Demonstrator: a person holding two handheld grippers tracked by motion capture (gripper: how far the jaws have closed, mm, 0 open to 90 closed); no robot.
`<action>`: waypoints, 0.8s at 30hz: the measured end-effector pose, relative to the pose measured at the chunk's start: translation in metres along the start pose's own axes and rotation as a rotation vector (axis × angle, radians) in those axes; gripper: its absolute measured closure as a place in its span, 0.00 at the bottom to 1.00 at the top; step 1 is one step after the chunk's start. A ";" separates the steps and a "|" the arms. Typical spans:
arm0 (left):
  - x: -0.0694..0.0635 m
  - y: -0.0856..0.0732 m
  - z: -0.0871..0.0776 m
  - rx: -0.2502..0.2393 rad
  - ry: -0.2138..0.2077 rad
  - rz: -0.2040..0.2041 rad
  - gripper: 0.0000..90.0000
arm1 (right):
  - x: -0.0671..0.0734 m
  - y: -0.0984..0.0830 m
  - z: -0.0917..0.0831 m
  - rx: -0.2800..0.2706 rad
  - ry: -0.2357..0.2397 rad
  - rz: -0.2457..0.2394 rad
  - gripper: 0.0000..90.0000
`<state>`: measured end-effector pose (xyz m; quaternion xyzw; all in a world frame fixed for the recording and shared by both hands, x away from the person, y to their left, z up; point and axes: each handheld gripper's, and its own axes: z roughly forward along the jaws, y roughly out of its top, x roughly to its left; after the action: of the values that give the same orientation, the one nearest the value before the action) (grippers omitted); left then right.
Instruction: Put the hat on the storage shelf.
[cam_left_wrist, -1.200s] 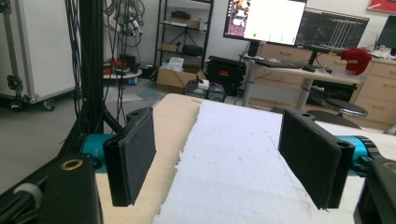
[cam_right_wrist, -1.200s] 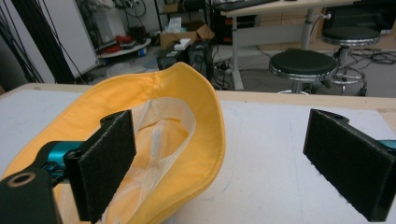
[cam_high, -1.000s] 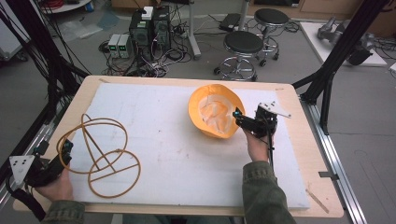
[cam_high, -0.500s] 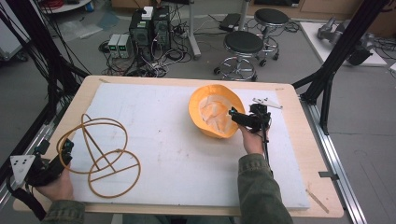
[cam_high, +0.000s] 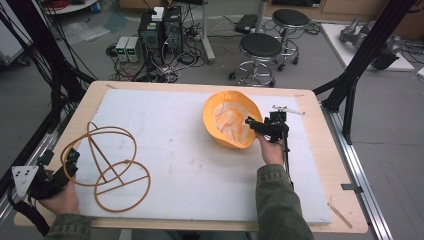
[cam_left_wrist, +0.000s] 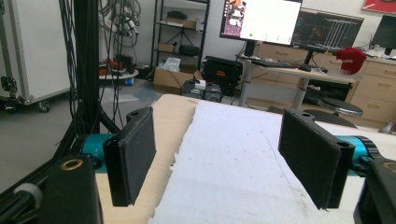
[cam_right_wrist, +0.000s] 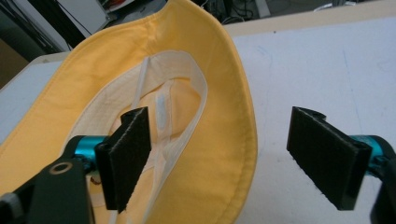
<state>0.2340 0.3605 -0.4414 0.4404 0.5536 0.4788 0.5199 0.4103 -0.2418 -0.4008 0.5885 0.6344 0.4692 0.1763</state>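
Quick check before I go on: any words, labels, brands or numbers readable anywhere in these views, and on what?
None can be read.
Monitor behind the table, left gripper view: screen content too small and blurred.
Framed red sign on the wall: cut off, unreadable.
Pale tag sewn inside the yellow hat: no print legible.

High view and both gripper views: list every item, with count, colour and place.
hat: one, yellow, upside down on the white mat, right of centre.
wire stand: one, tan, on the mat's left part.
mat: one, white, covering most of the table.
table: one, light wood.
stools: two, black seats, on the floor beyond the table.
right gripper: one, black; jaws apart and just closing, astride the hat's brim, pads not pressing it.
left gripper: one, black, jaws open, at the table's left edge beside the stand.
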 end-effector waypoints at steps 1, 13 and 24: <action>0.000 0.000 0.000 0.000 0.000 0.000 0.31 | -0.001 0.001 0.001 0.020 -0.001 0.017 0.26; 0.000 0.000 0.000 0.000 0.000 -0.002 0.31 | 0.007 0.004 0.000 0.034 -0.019 0.022 0.67; 0.001 0.000 0.000 -0.001 0.001 -0.008 0.31 | 0.015 0.004 -0.004 -0.015 -0.083 -0.043 0.95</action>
<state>0.2340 0.3617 -0.4415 0.4377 0.5552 0.4774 0.5217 0.4057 -0.2300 -0.3902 0.5922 0.6357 0.4452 0.2167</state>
